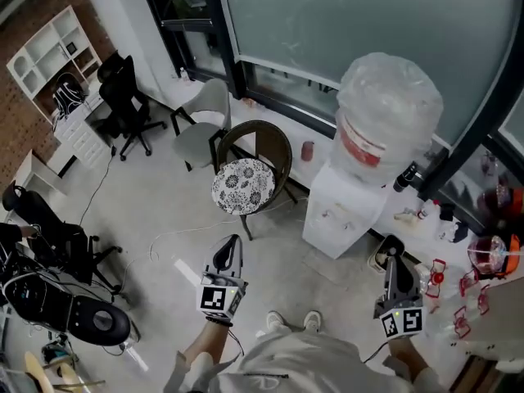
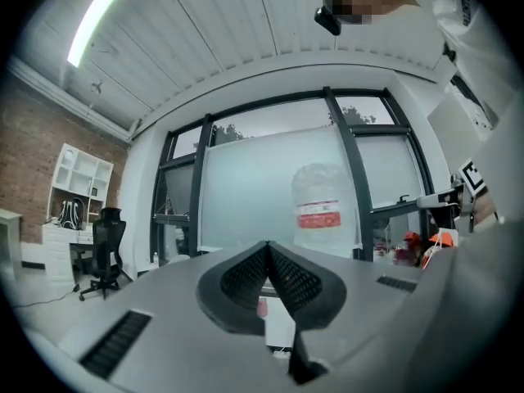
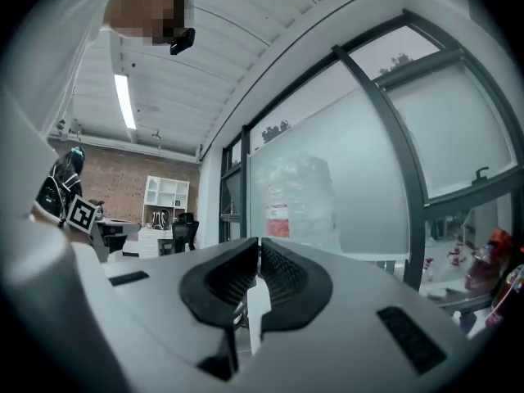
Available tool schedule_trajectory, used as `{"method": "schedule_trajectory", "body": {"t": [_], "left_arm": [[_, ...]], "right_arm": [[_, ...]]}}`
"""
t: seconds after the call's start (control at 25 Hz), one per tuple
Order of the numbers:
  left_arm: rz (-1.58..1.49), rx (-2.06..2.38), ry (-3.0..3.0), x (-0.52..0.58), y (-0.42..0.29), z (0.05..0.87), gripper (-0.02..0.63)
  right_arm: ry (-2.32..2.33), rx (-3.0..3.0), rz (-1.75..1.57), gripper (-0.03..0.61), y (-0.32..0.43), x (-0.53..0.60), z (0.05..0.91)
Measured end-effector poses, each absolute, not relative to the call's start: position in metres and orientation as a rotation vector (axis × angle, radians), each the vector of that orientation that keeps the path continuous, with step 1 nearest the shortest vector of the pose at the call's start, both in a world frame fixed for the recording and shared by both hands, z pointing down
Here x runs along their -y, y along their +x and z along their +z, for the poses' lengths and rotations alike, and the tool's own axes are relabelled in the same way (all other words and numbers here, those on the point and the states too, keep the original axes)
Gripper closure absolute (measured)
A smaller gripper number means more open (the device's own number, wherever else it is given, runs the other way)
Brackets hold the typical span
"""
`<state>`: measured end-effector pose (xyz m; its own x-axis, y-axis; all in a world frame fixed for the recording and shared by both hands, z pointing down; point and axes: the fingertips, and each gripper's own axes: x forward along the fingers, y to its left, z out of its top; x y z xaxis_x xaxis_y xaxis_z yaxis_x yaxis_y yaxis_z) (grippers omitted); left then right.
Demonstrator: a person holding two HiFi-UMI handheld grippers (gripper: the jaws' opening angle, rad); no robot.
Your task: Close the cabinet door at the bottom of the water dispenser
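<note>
Nearest the lens, at 6 o'clock of head view: person's pale top [image 1: 303, 367], with a pair of shoes [image 1: 291, 321] just beyond it on the grey floor [image 1: 164, 211].

Left claw [image 1: 232, 246] at 7 o'clock, held out over the floor, marker cube [image 1: 221, 295] at its rear. Jaws pressed fully together in left gripper view. Nothing clamped.

Right claw [image 1: 393, 264] at 5 o'clock, second marker cube [image 1: 403, 321] behind it. Jaws closed to a hairline slit in right gripper view. Nothing between them.

Water dispenser [image 1: 344, 207] at 1 o'clock, beyond both claws and nearer the right one, touching neither. White body standing on the floor by the window. Large clear bottle [image 1: 386, 109] with red-and-white label seated on top, also visible ahead of the jaws in both gripper views. Cabinet door at the base: viewed too steeply from above to tell open from closed.

Round chair with black-and-white patterned cushion [image 1: 244, 185] at 12 o'clock, just left of the dispenser. Grey chair [image 1: 205, 121] behind it at 11 o'clock.

Red-toned clutter [image 1: 491, 256] at 3 o'clock, along the right edge. Black wheeled equipment [image 1: 57, 301] at 8 o'clock.

Black office chair [image 1: 127, 97] at 10 o'clock, beside a white shelf unit [image 1: 49, 56] set against a brick wall [image 1: 20, 129].

Frosted window [image 1: 352, 23] with dark frame at 12 o'clock, farthest back.
</note>
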<state>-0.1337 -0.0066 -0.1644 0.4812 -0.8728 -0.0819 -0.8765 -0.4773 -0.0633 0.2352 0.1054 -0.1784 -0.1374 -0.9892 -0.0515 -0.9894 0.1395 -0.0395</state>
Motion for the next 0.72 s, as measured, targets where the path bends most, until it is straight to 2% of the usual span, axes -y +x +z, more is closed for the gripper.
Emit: {"method": "schedule_trajectory", "body": {"t": [0.72], "left_arm": [[0.135, -1.534, -2.62, -0.029, -0.124, -0.19, 0.606]], "right_arm": [[-2.002, -2.285, 0.054, 0.555, 0.241, -0.129, -0.198]]}}
